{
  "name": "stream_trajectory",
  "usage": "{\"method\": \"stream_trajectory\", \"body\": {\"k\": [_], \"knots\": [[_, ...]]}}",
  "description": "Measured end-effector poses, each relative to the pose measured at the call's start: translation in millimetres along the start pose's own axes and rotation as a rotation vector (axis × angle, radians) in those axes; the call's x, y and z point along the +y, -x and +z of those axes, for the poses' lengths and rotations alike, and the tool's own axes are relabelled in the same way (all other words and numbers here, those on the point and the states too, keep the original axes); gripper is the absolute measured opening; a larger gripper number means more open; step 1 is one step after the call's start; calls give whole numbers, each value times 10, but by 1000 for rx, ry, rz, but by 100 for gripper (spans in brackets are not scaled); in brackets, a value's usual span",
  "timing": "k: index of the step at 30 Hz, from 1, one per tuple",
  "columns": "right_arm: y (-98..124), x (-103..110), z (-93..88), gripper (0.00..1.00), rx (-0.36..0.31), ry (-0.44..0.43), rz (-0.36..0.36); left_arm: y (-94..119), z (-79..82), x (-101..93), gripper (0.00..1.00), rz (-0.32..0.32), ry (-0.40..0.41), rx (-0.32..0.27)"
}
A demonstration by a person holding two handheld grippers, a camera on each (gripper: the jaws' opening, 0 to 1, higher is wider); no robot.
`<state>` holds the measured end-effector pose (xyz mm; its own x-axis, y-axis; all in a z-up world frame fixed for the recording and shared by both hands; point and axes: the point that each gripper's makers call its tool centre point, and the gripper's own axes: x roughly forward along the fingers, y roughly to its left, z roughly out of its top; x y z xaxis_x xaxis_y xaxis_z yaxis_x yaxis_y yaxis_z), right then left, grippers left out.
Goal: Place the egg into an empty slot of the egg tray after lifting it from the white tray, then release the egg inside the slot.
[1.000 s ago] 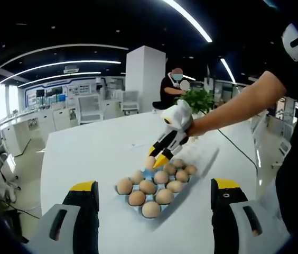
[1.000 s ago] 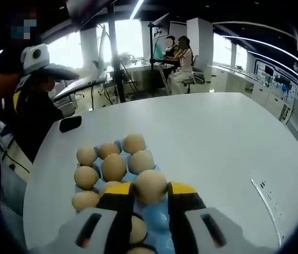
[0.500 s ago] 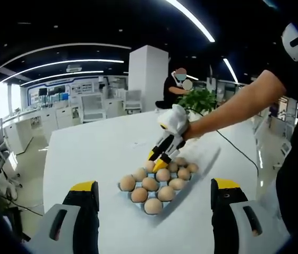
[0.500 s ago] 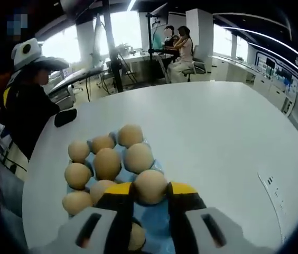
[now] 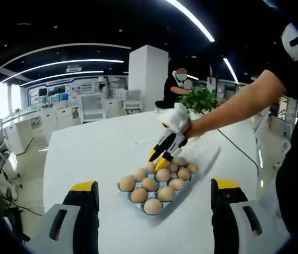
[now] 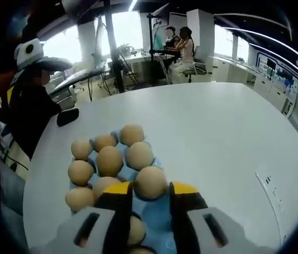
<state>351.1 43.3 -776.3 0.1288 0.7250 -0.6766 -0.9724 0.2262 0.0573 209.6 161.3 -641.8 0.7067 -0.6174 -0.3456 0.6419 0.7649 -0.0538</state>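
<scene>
So the right gripper (image 6: 150, 193) has its yellow tips closed around the egg (image 6: 150, 182), holding it right over the blue egg tray (image 6: 159, 214), where other eggs sit packed close on the left. The left gripper (image 5: 154, 191) hangs back with its jaws wide apart, nothing between them, on the white table (image 5: 96, 153); a potted plant (image 5: 199, 99) stands behind

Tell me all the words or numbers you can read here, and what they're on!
None can be read.
Paper on the table: small dark marks, too blurred to read.
Wall panels far across the room: too small to read.
Eggs and egg tray: no writing visible.
</scene>
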Motion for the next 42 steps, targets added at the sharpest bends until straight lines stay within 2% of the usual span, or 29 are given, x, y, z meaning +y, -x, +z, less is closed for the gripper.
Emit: {"method": "stream_trajectory", "body": {"k": [6, 14, 29, 32, 42], "knots": [[180, -12, -40, 29, -27, -10, -22, -29, 7, -22, 90, -10, -5, 0], [433, -156, -208, 29, -33, -38, -68, -62, 26, -52, 90, -23, -14, 0], [956, -414, -615, 30, -26, -89, -152, -196, 76, -135, 90, -57, -28, 4], [1122, -501, -713, 30, -33, -108, -178, -232, 98, -159, 90, -64, -31, 4], [1497, -605, -1007, 31, -28, -147, -232, -303, 111, -199, 90, -78, -36, 10]]}}
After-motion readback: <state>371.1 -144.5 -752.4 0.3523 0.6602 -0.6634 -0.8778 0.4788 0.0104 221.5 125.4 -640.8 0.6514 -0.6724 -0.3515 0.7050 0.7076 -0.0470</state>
